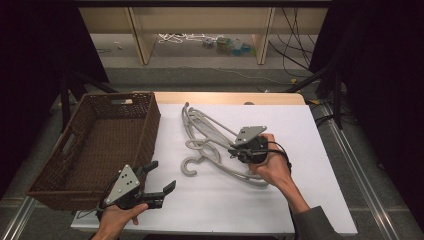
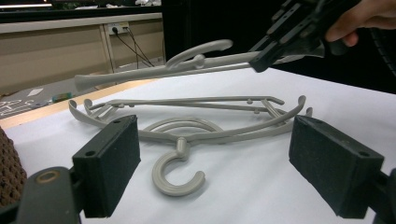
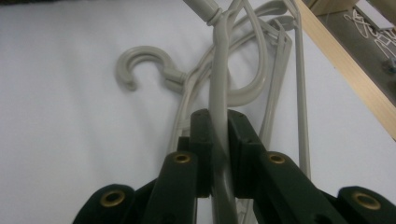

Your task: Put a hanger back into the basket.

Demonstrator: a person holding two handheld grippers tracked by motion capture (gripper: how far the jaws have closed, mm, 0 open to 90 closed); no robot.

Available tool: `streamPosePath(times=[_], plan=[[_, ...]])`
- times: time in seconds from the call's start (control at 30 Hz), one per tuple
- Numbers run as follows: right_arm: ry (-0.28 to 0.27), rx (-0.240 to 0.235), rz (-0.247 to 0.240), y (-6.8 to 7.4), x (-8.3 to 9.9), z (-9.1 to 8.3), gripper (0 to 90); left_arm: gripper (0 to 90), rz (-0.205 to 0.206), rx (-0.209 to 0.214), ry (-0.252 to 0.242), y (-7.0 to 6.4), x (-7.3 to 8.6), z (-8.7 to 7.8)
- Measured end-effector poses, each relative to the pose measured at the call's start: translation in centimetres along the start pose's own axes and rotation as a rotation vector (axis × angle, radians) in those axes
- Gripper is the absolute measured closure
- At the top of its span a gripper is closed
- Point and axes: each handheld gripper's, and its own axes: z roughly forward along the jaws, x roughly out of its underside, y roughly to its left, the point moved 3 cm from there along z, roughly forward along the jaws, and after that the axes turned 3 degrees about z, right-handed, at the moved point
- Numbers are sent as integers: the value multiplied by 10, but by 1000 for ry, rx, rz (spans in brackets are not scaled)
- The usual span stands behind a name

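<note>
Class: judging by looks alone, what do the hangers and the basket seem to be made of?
Hangers: probably moulded plastic, matt grey; smooth one-piece curves and rounded hooks suggest it.
Basket: dark brown woven wicker or rattan look-alike; the tight weave shows on its walls, though real or synthetic fibre is unclear.

Setting: a lab-style recording bay, not a home.

The table (image 1: 300,210) carries a plain white cover and is flanked by black curtains (image 1: 35,45). Beyond it, loose cables (image 1: 295,55) trail across grey carpet beneath a bare wooden bench frame (image 1: 140,35). Metal rails (image 1: 360,170) run along the floor, and the left gripper view shows a wall socket (image 2: 117,29).
</note>
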Motion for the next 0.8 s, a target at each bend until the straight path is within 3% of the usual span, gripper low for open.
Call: streamPosePath(times=[0.03,0.07,0.13,0.23,0.33,0.5,0.8], plan=[[-3,-11,6,1,1,-4,825,164,10,-2,3,0,0,0],[-6,-16,6,2,1,-7,825,164,59,1,-11,2,-1,2],[-24,-40,7,5,2,-16,825,164,78,-3,8,0,0,1],[-35,-72,2,10,5,-25,825,167,98,-2,9,-1,0,3],[-39,-102,4,18,9,-35,825,178,101,2,42,-2,0,3],[-49,-120,-8,30,18,-52,825,172,114,9,52,-3,-2,8],[-52,-169,-33,52,36,-72,825,177,205,32,83,-9,-14,20]])
